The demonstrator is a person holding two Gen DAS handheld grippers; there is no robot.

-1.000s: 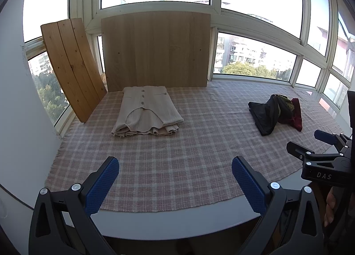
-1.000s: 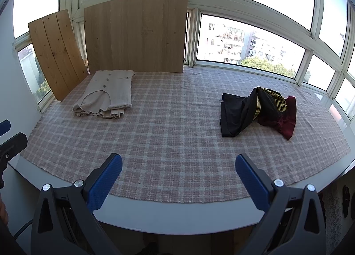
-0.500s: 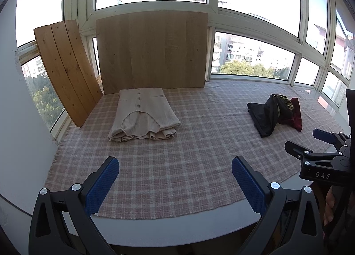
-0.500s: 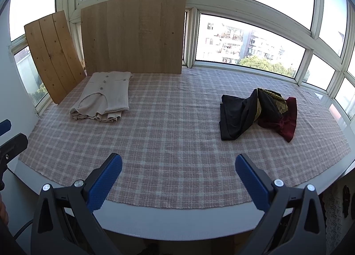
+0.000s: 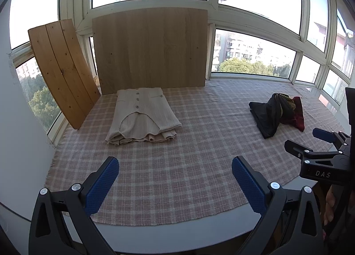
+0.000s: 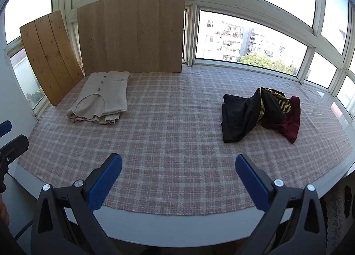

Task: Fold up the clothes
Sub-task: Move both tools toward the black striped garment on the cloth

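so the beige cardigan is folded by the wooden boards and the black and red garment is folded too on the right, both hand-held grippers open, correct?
Not quite: the black and red garment lies crumpled, not folded, as the right wrist view shows. The beige cardigan is folded by the wooden boards, and both the left hand-held gripper and right hand-held gripper are open.

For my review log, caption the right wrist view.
Open right gripper faces crumpled black-and-maroon garment; folded beige buttoned cardigan lies far left.

high-rise apartment sunroom, curved bay windows (image 6: pixel 250 39) facing residential blocks, checked cloth (image 6: pixel 177 139) over the table, wooden boards (image 5: pixel 148 48) leaning at its far edge
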